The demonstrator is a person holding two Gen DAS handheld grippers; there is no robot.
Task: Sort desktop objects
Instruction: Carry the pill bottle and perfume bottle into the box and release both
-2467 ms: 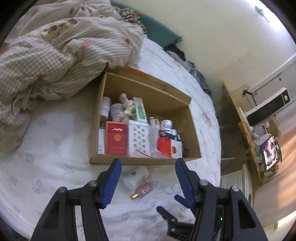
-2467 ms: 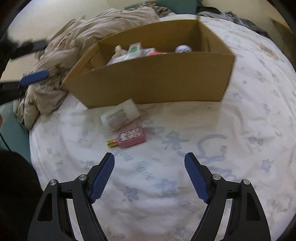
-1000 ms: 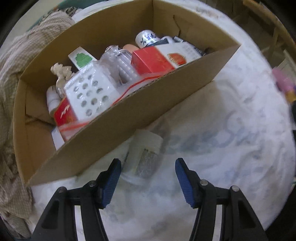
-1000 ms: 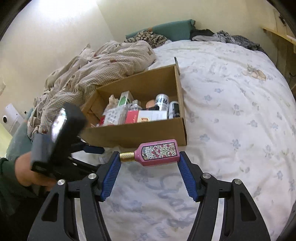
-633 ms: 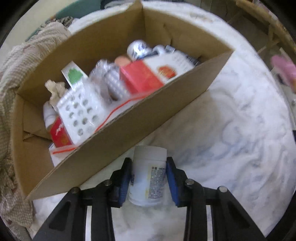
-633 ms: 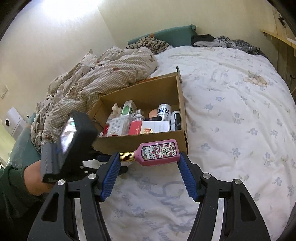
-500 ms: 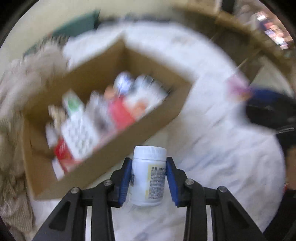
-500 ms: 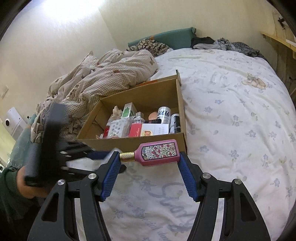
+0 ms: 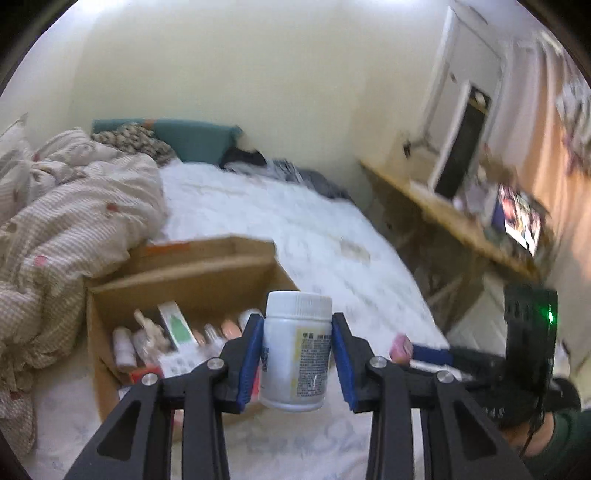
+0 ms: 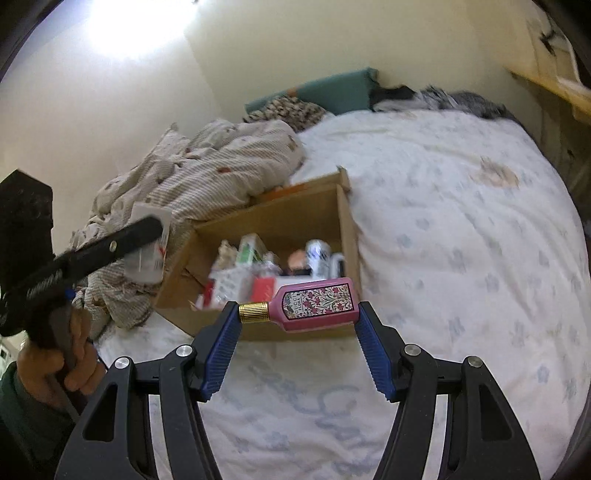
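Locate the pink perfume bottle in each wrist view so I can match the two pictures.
Left wrist view: only a blurred end of the pink perfume bottle shows at right, at the tip of the right gripper.
Right wrist view: lower centre, lying sideways, clamped between the right gripper's blue pads, gold cap pointing left.
Shared landmark: the open cardboard box on the bed.

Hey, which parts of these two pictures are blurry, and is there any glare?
Left wrist view: the white bottle in the left gripper is sharp, while the cardboard box and the desk are smeared. Right wrist view: the pink bottle in the right gripper is crisp, the box contents are blurred, and a bright glare washes out the wall.
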